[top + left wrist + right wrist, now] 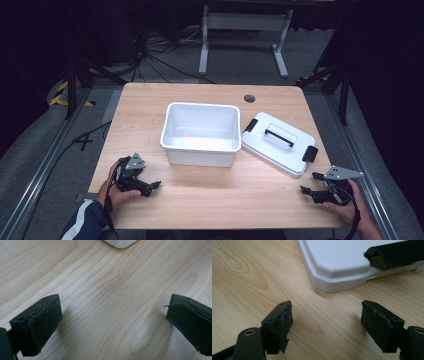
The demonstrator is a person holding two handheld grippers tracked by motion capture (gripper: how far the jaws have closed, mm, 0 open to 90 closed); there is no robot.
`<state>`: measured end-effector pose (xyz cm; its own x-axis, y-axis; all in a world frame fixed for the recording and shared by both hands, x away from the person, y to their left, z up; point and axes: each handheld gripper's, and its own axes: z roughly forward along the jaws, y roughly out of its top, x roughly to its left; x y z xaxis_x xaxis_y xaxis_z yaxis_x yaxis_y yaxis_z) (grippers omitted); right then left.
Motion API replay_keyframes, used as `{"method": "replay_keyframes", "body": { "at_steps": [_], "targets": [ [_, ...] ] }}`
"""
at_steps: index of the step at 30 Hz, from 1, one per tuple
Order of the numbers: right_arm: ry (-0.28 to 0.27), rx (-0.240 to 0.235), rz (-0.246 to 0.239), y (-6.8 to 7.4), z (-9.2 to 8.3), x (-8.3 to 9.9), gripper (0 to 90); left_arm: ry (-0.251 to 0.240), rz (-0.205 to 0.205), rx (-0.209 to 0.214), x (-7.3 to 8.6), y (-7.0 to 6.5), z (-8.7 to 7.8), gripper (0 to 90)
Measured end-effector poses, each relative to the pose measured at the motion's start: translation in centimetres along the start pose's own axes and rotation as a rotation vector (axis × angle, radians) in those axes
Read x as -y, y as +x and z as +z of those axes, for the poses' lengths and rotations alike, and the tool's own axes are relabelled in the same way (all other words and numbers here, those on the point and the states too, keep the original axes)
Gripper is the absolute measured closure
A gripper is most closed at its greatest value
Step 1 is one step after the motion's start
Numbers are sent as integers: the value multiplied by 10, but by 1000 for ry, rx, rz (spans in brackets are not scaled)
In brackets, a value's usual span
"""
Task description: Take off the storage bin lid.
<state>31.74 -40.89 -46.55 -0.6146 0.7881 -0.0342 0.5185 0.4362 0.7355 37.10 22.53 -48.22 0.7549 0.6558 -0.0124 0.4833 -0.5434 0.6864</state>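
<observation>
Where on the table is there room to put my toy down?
The widest bare wood runs along the near edge of the table, between the left tool and the right tool. There is also room left of the white box, and a thin strip behind it. It is crowded where the lid lies right beside the box.

1. A wooden table (210,195) is seen across the middle of the frame.
2. A round dark hole (249,98) is set in the tabletop, upper right of centre.
3. A white frame on two legs (245,22) is placed at the top centre.
4. Black cables (150,50) are strewn over the grey floor (35,165), upper left.
5. Yellow-and-black tape (62,95) is stuck at the left edge.
</observation>
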Motion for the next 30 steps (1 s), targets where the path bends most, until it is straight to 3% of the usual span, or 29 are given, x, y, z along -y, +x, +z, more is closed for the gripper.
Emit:
{"method": "replay_keyframes", "body": {
  "at_steps": [3, 30],
  "targets": [
    [-20, 0, 2, 0, -1, 3, 253, 5, -4, 9, 0, 0, 0, 7],
    [-14, 26, 25, 1, 0, 3, 215, -2, -5, 3, 1, 0, -1, 9]
  ]
}}
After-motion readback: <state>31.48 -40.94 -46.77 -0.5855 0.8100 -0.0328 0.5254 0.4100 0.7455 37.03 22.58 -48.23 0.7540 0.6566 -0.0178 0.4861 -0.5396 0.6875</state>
